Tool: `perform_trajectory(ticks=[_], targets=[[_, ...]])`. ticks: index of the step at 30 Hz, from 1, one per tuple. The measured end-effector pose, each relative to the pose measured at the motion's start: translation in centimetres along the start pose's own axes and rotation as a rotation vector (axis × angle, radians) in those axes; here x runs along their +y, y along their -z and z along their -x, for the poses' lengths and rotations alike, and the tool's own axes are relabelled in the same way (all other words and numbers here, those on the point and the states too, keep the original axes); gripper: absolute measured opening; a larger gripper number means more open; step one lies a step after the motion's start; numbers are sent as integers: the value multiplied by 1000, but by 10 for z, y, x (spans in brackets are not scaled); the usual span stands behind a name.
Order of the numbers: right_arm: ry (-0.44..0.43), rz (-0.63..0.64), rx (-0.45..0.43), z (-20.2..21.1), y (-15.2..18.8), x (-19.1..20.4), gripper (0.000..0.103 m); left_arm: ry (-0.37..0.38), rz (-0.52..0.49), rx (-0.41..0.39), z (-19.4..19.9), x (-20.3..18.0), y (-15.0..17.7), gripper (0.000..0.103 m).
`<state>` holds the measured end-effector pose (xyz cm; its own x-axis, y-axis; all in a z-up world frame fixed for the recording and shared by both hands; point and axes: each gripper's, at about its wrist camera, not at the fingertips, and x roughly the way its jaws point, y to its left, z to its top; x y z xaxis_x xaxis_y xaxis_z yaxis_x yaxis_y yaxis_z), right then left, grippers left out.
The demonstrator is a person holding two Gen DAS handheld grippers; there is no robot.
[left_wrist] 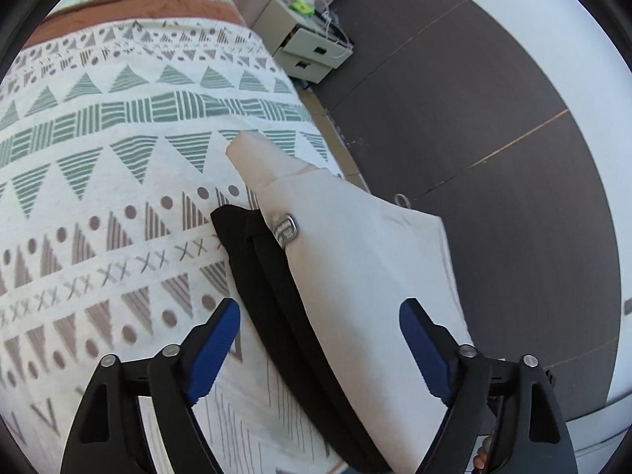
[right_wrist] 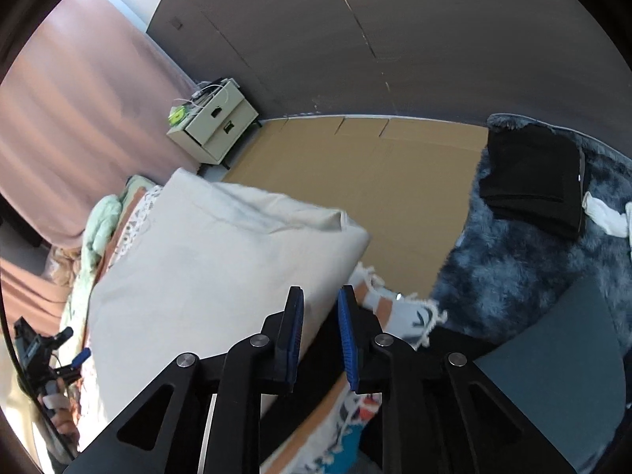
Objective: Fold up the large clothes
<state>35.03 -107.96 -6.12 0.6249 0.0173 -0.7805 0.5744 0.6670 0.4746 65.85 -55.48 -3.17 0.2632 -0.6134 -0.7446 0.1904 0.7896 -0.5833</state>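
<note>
A cream garment (left_wrist: 355, 245) with a black band (left_wrist: 268, 276) and a small metal tag (left_wrist: 286, 229) lies folded near the right edge of the patterned bed cover (left_wrist: 118, 205). My left gripper (left_wrist: 322, 343) hovers above it, jaws wide open, touching nothing. In the right wrist view the same cream garment (right_wrist: 205, 260) lies as a broad folded slab. My right gripper (right_wrist: 320, 331) stands at its near right edge, jaws only a narrow gap apart. The cloth's edge reaches into that gap beside the left pad (right_wrist: 292, 331), and dark space shows before the right pad.
A cream nightstand (right_wrist: 213, 126) stands by the pink curtain (right_wrist: 79, 110). On the wooden floor (right_wrist: 375, 166) lies a blue shaggy rug (right_wrist: 513, 260) with a folded black garment (right_wrist: 533, 181) and a white cloth (right_wrist: 604, 213). A fringed blanket (right_wrist: 407, 312) hangs at the bed's edge.
</note>
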Motion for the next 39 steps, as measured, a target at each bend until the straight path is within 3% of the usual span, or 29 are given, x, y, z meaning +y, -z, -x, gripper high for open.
perform_trajectory(ticks=[4,8,12,21,28,34,39], targets=[[6,17,-22,34,14,2,63,19,-43,-2,32,-11,20,88],[8,46,-37,67,29,11,67,18,-100,-28,72,-25,41,90],[-5,93,-69,99,45,28,96,12,-134,-75,109,-37,59,96],[-37,169,-133,158,81,54,103,-6,-207,-157,188,-57,107,99],[-80,216,-165,190,122,77,103,-25,-219,-231,259,-54,156,99],[-141,255,-184,215,162,95,103,-89,-282,-303,323,-51,205,99],[-157,283,-186,233,190,105,103,-75,-268,-371,374,-42,239,99]])
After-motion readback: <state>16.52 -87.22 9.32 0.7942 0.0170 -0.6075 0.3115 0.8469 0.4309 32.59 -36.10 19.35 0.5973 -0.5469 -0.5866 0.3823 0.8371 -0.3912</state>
